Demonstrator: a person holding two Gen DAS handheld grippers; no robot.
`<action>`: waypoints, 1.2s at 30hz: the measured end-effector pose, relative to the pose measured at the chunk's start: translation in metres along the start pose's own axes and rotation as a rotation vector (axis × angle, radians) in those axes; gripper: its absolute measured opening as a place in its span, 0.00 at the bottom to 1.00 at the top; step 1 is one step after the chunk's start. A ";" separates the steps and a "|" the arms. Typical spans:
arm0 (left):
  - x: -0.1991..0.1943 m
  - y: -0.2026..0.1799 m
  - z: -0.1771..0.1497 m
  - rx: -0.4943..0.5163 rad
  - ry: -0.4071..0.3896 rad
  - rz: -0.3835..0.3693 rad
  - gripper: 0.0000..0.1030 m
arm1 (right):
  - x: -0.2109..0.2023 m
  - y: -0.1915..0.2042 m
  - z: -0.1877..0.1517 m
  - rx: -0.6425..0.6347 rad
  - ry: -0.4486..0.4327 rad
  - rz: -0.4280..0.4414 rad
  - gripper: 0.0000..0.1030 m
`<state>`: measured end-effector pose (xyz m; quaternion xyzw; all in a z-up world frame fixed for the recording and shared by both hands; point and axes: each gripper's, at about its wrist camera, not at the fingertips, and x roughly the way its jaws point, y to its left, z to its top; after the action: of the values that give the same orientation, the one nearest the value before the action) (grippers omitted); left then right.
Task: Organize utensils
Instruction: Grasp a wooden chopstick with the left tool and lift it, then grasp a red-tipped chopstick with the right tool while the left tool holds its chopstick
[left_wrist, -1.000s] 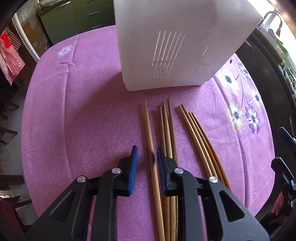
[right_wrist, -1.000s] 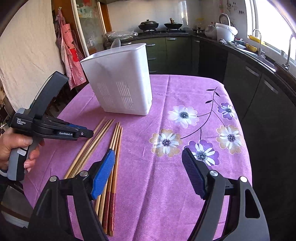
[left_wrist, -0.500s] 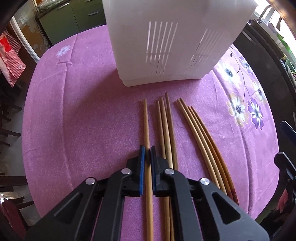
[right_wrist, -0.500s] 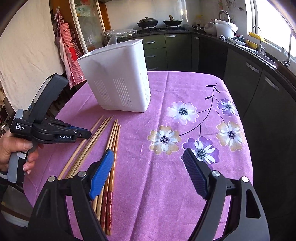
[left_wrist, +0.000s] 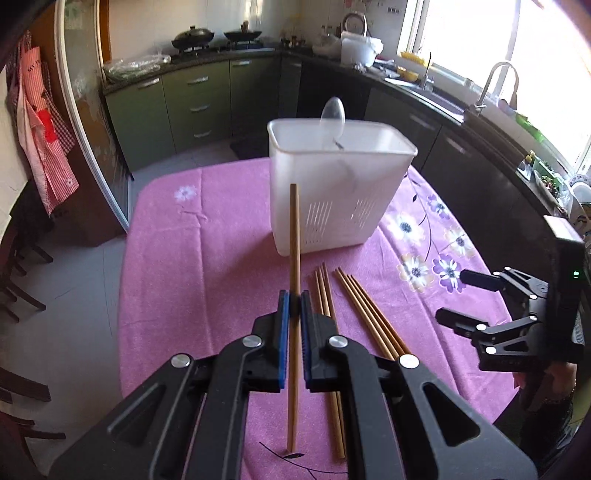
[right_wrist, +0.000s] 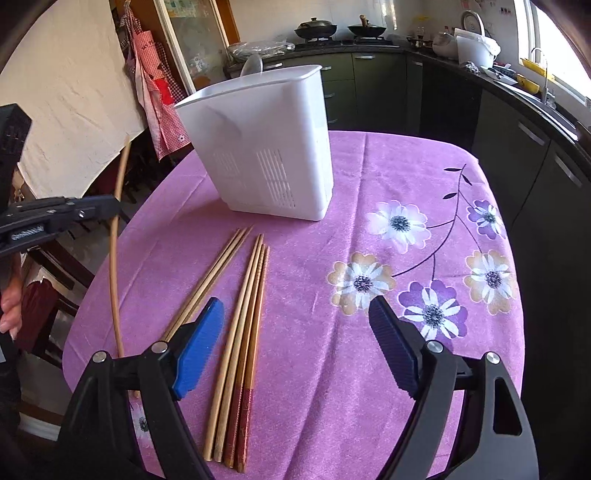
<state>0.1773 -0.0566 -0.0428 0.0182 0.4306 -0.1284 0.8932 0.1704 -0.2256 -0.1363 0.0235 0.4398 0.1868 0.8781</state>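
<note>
Lifted clear of the purple flowered surface (left_wrist: 192, 266), one pale wooden chopstick (left_wrist: 294, 266) now sits clamped in the left gripper (left_wrist: 291, 314), short of the white slotted plastic utensil holder (left_wrist: 332, 184). Over the remaining wooden chopsticks (right_wrist: 243, 314), the right gripper (right_wrist: 295, 347) has empty jaws, which are opening. Only a spoon (left_wrist: 332, 110) stands in the holder; most sorting remains.

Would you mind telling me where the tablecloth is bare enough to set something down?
The tablecloth is bare over its flowered side, from the white utensil holder past the right gripper. In the left wrist view, the plain stretch beside the holder is also free. Before the holder it is crowded: two bundles of chopsticks lie there.
</note>
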 end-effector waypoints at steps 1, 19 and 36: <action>-0.009 0.002 0.000 0.005 -0.025 0.005 0.06 | 0.005 0.001 0.003 -0.003 0.020 0.019 0.77; -0.056 0.012 -0.020 0.038 -0.154 0.021 0.06 | 0.085 0.020 0.027 -0.099 0.306 0.007 0.25; -0.055 0.010 -0.021 0.053 -0.146 0.020 0.06 | 0.111 0.065 0.025 -0.191 0.340 -0.094 0.24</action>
<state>0.1306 -0.0322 -0.0140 0.0366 0.3605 -0.1317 0.9227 0.2302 -0.1232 -0.1926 -0.1122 0.5628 0.1876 0.7972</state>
